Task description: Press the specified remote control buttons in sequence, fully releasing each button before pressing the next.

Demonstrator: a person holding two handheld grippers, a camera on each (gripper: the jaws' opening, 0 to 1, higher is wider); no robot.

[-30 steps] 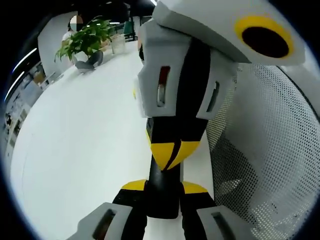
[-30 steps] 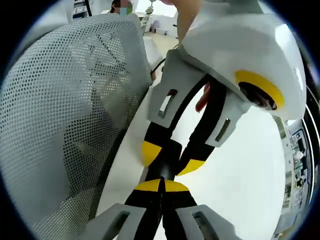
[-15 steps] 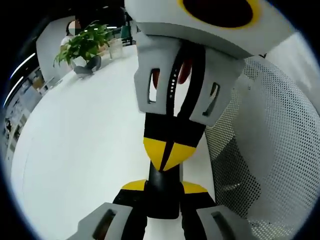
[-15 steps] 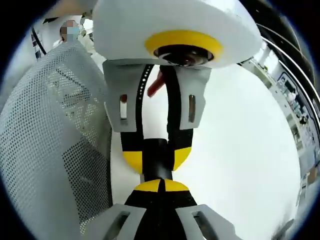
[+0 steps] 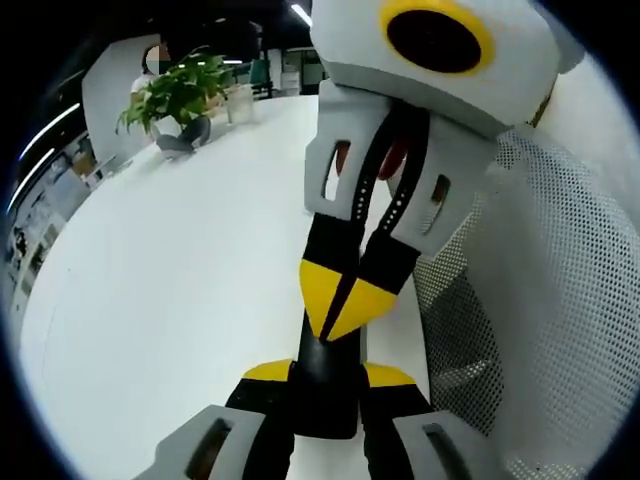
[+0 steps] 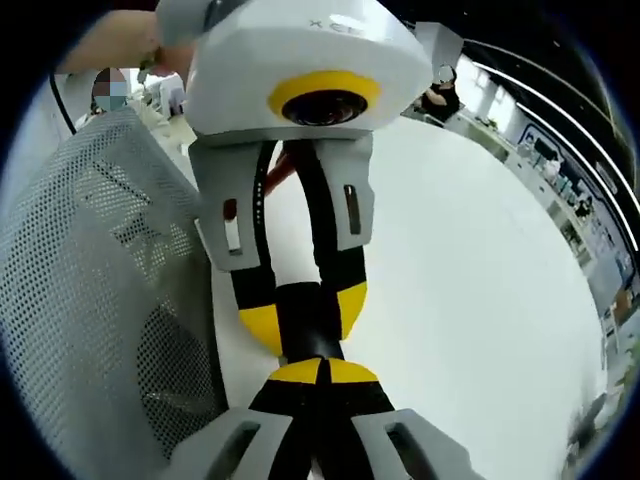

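Note:
A narrow black remote control (image 5: 325,395), seen end-on, sits between the yellow-tipped jaws of my left gripper (image 5: 328,372), which is shut on it. My right gripper (image 5: 345,300) comes down from above, its two yellow tips shut into one point that touches the remote's top face. In the right gripper view my right gripper (image 6: 322,372) rises shut from the bottom and meets the remote (image 6: 305,335), which my left gripper (image 6: 305,318) holds from the far side. The remote's buttons are hidden.
A white table (image 5: 170,270) (image 6: 470,260) spreads under both grippers. A grey mesh chair back (image 5: 560,300) (image 6: 90,260) stands close beside them. A potted plant (image 5: 180,90) stands at the table's far end. A bare arm (image 6: 110,35) holds the left gripper.
Both views have swung and rolled with the hands. The right gripper's shut tips stay against the remote, and the left gripper keeps its hold.

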